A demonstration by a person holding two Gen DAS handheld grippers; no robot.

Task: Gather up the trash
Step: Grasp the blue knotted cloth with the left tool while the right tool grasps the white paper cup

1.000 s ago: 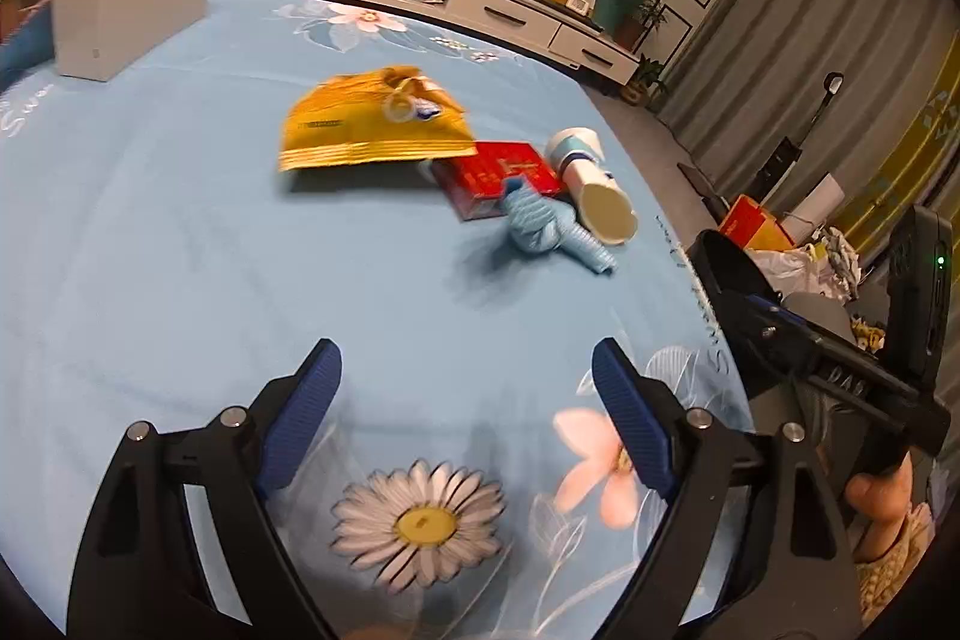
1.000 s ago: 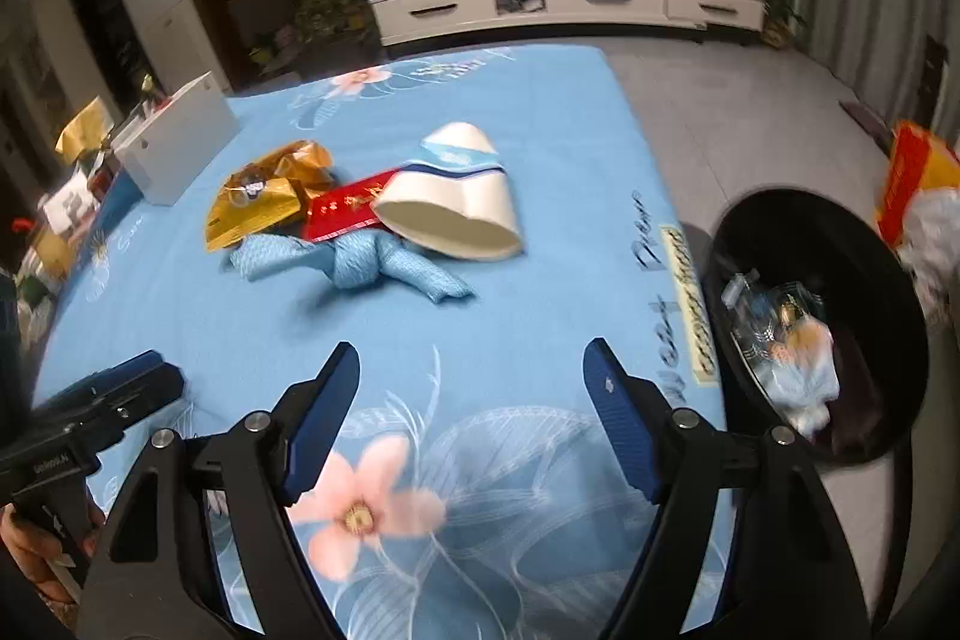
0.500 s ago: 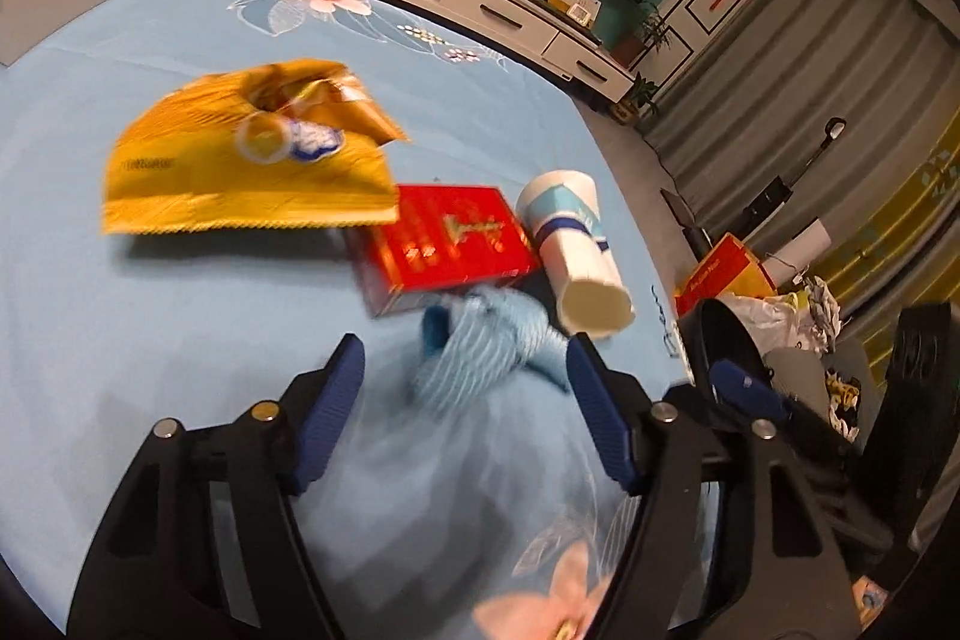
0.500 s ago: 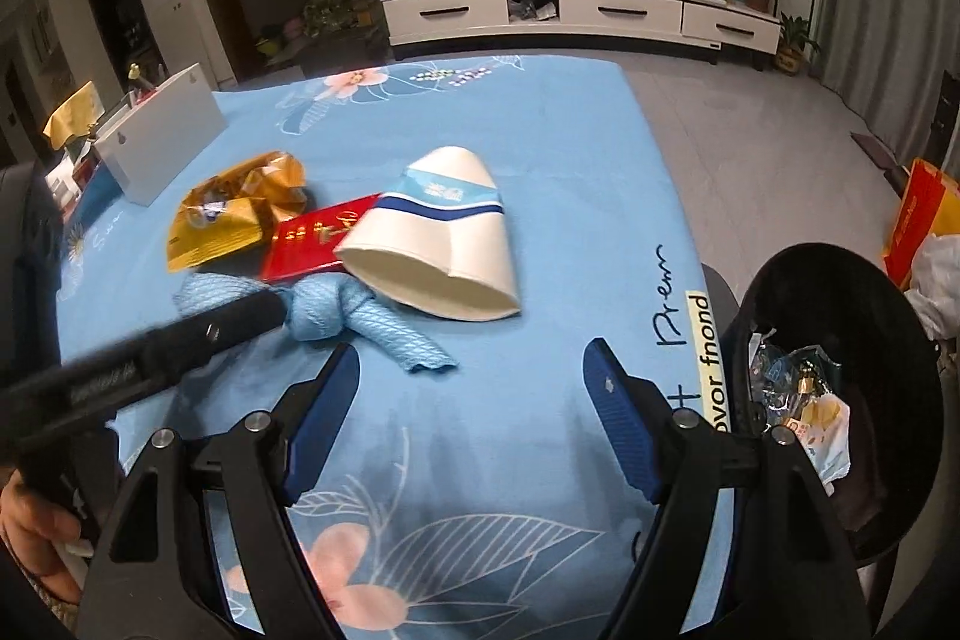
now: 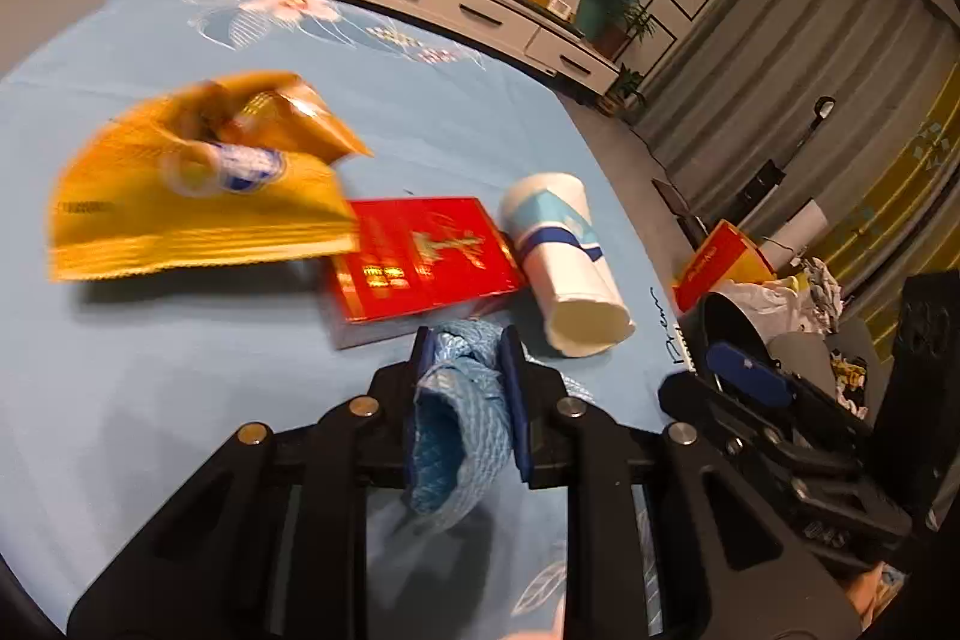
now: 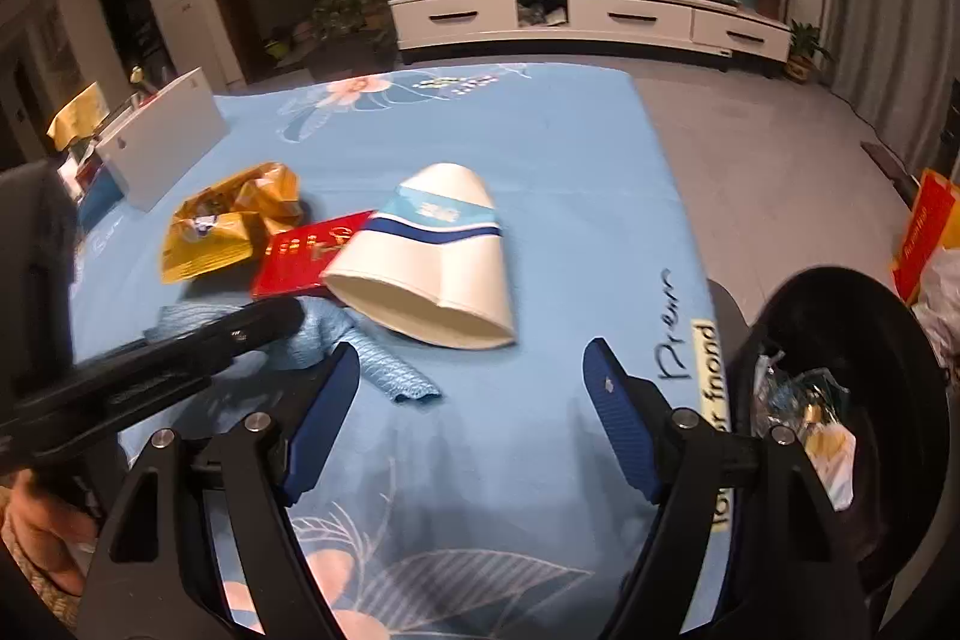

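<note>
A crumpled light-blue cloth [image 5: 465, 418] lies on the blue flowered tablecloth [image 5: 180, 400], in front of a red box [image 5: 420, 256]. My left gripper [image 5: 462, 340] is closing on it, and its pads squeeze the bunched fabric between them. In the right wrist view the left gripper [image 6: 282, 316] comes in from the left onto the cloth [image 6: 384, 370]. A white paper cup [image 6: 432, 262] with a blue band lies on its side, its mouth towards me. A yellow snack bag [image 5: 192, 202] rests left of the red box. My right gripper [image 6: 471, 358] stands open just short of the cup with nothing in it.
A black trash bin [image 6: 852, 400] holding wrappers stands off the table's right edge. A white box [image 6: 162, 142] sits at the far left of the table. Bags and clutter lie on the floor beyond the bin. A TV cabinet lines the back wall.
My left gripper moved forward to the blue cloth and its jaws came together around it. My right gripper crept a little closer to the cup and stayed open.
</note>
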